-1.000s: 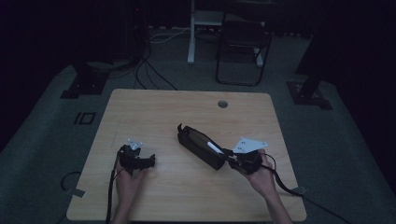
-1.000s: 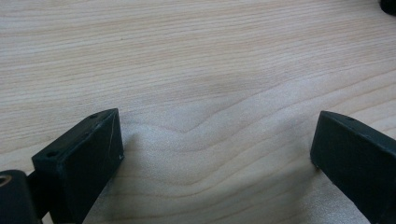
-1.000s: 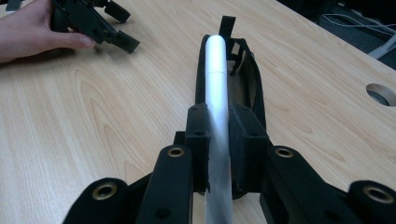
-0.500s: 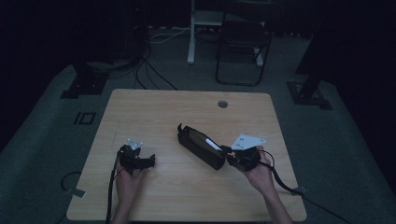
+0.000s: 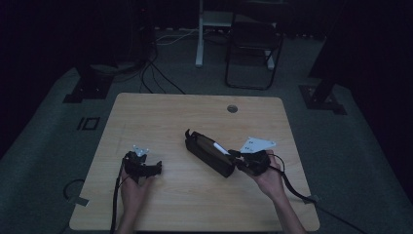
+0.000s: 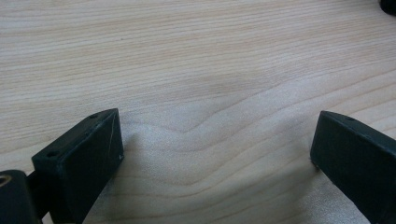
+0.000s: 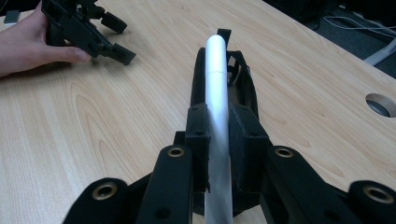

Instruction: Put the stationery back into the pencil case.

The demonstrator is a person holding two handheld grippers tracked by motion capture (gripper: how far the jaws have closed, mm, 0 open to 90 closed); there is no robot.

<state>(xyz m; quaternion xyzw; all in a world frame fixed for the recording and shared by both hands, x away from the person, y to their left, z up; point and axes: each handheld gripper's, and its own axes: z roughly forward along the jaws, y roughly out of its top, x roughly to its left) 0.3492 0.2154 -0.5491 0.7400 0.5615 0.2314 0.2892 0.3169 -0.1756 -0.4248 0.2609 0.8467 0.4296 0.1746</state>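
While the left tool (image 5: 155,169) rests wide apart on the bench (image 5: 160,117), the right tool (image 7: 218,140) clamps a white pen (image 7: 217,70) over the black pouch (image 5: 209,153).

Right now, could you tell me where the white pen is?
The white pen is clamped between the right gripper's jaws, right of centre on the table, its tip over the open black pencil case.

Wooden table (image 5: 160,117) with round hole (image 5: 232,108), chair (image 5: 253,44) behind
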